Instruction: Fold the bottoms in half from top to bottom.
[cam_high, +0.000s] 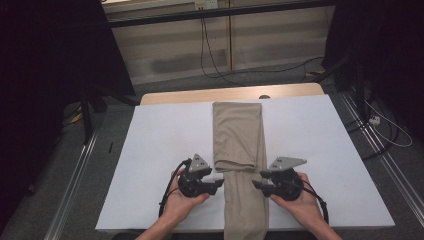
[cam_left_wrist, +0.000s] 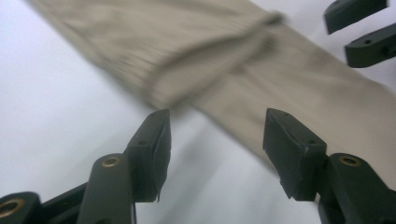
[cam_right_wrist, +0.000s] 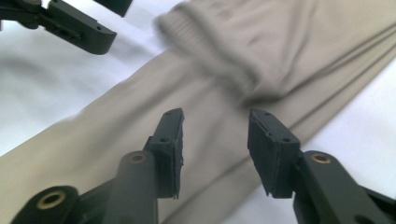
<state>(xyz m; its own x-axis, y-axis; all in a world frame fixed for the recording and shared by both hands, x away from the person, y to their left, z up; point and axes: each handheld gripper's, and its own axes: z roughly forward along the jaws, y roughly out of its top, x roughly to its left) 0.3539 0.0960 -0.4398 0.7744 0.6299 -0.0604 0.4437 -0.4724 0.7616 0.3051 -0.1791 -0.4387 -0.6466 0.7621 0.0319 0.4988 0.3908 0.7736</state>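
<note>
Plain beige trousers, no readable writing, white table

Matt beige cloth trousers, smooth white tabletop

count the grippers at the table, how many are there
2. The left gripper is in the person's left hand at the left edge of the folded beige trousers; the right gripper is opposite it at their right edge. Both have open jaws with nothing between them.
</note>
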